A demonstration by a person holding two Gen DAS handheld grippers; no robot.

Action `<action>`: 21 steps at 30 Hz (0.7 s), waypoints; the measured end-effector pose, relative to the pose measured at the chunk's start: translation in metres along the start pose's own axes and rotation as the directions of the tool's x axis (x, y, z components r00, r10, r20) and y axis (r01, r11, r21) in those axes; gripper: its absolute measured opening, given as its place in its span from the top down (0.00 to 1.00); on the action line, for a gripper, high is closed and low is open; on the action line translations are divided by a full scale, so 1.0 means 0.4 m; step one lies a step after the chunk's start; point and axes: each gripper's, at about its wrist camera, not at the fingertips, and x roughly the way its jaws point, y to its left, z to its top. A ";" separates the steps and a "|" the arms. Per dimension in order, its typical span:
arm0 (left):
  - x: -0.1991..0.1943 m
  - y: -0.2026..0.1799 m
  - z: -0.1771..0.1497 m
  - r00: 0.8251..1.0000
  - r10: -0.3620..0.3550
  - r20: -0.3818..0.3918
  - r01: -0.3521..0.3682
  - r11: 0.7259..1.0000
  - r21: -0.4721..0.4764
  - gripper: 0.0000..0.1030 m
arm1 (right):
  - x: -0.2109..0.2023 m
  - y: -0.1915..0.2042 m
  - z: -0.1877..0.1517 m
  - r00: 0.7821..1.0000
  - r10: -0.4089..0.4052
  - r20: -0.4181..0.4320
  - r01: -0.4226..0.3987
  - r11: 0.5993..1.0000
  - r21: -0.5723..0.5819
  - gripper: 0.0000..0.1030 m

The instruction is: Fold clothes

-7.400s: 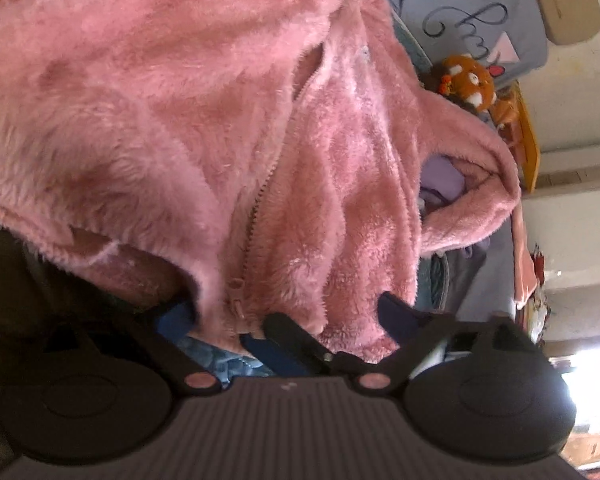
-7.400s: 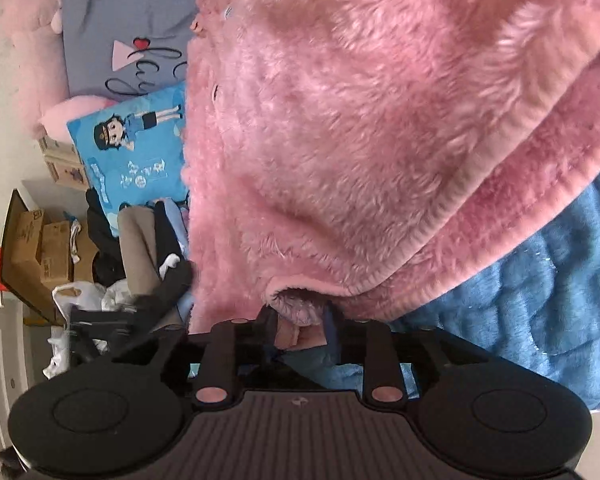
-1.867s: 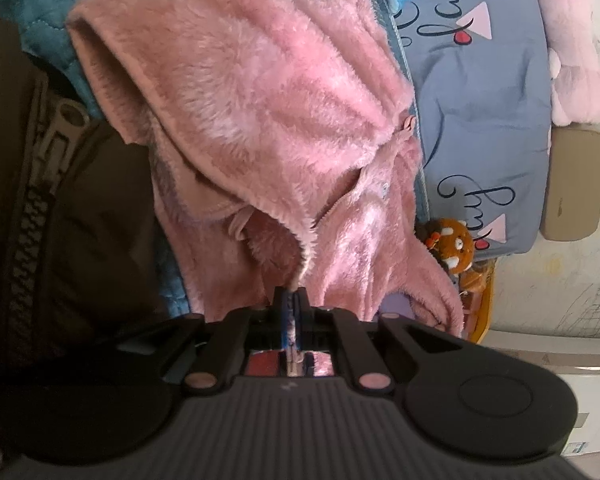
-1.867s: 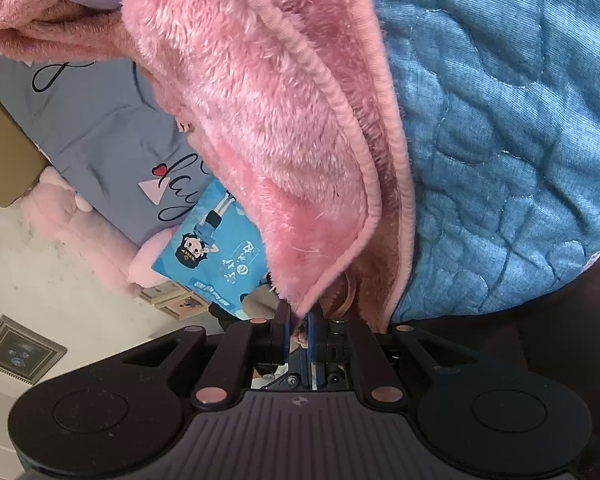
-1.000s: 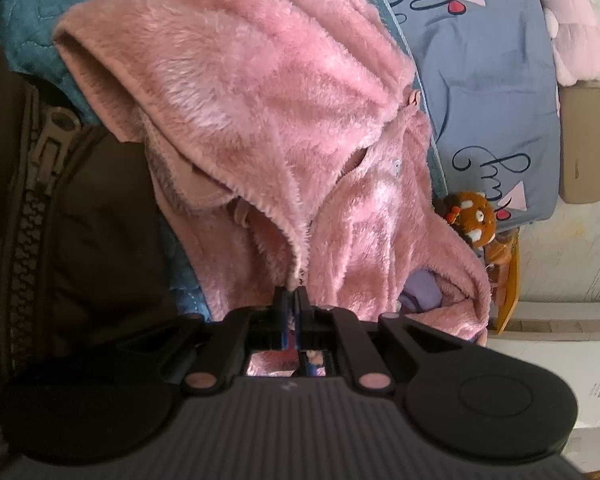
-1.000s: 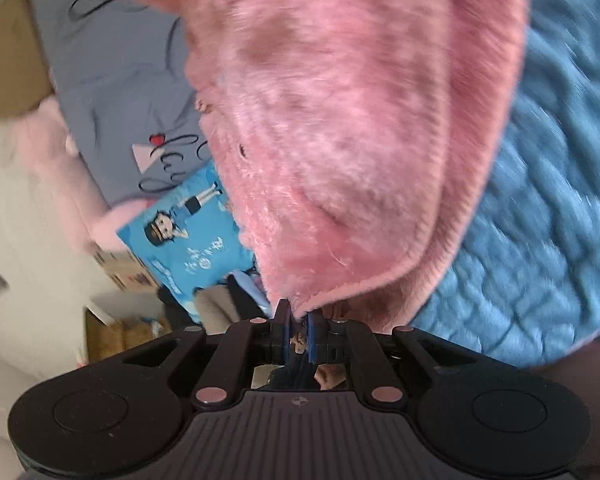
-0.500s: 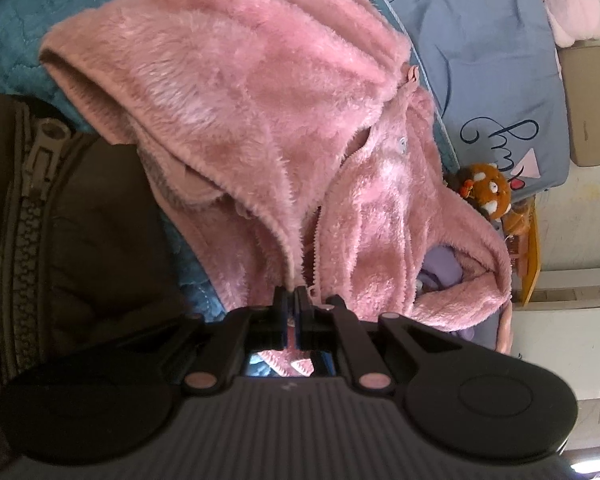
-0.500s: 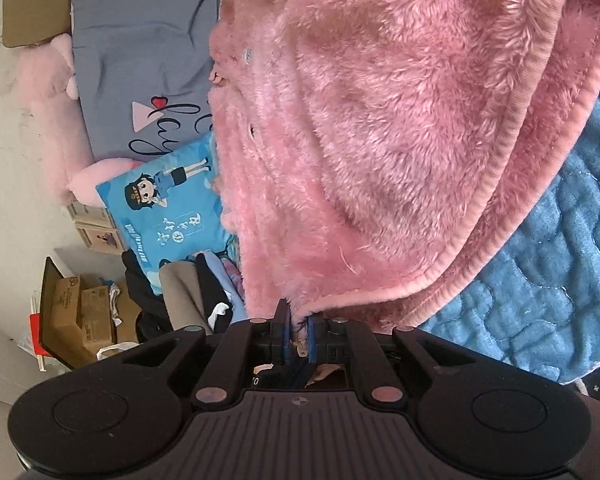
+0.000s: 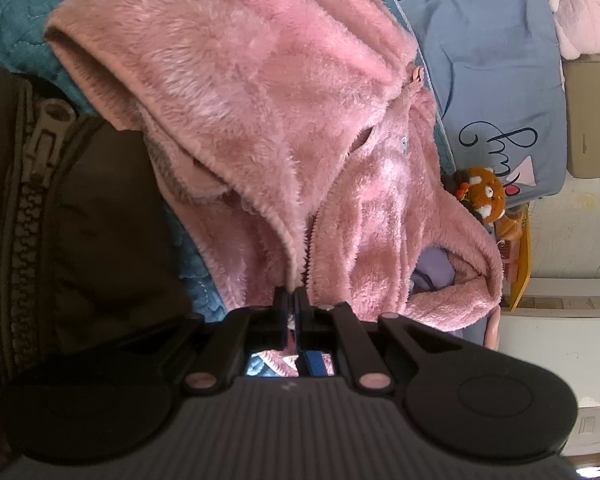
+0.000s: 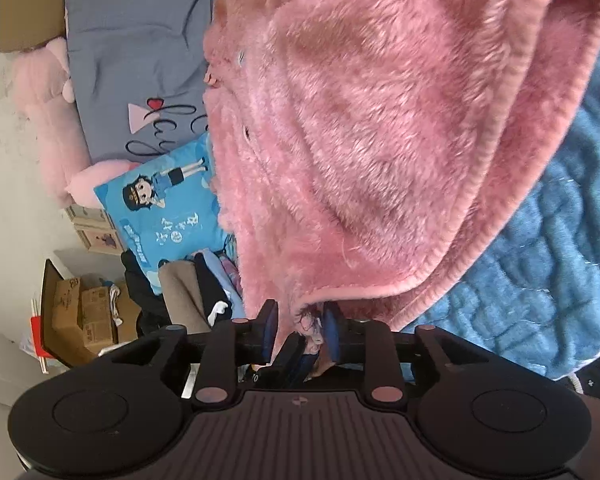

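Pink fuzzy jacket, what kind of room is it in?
Probably a bedroom. The pink fuzzy jacket lies on a blue quilt, with a grey pillow and a cartoon cushion beside it.

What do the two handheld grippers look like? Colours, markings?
Both match: the left gripper and right gripper have matte black ribbed bodies, a round disc at each side, pinkish pivot pins on black linkage arms, and blue finger pads. No cables or sleeves show.

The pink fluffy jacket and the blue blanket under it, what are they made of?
The pink fluffy jacket looks like soft plush fleece: long, fuzzy fibres with a slight sheen. The blue quilted blanket looks like matte woven cloth, probably cotton, with stitched wavy lines puffing it up. Exact fibres can't be told.
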 end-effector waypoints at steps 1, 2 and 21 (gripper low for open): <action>0.001 0.001 0.001 1.000 -0.001 -0.001 0.001 1.000 -0.002 0.97 | -0.005 -0.002 0.001 1.000 -0.002 0.004 0.002 1.000 0.005 0.74; 0.002 0.002 0.001 1.000 -0.003 -0.002 0.003 1.000 -0.005 0.97 | -0.009 -0.004 0.002 1.000 -0.008 0.006 0.008 1.000 0.007 0.74; 0.030 -0.012 0.003 0.999 0.036 -0.035 -0.035 0.999 0.027 0.96 | -0.021 -0.056 0.012 1.000 -0.006 -0.005 0.006 0.993 0.120 0.92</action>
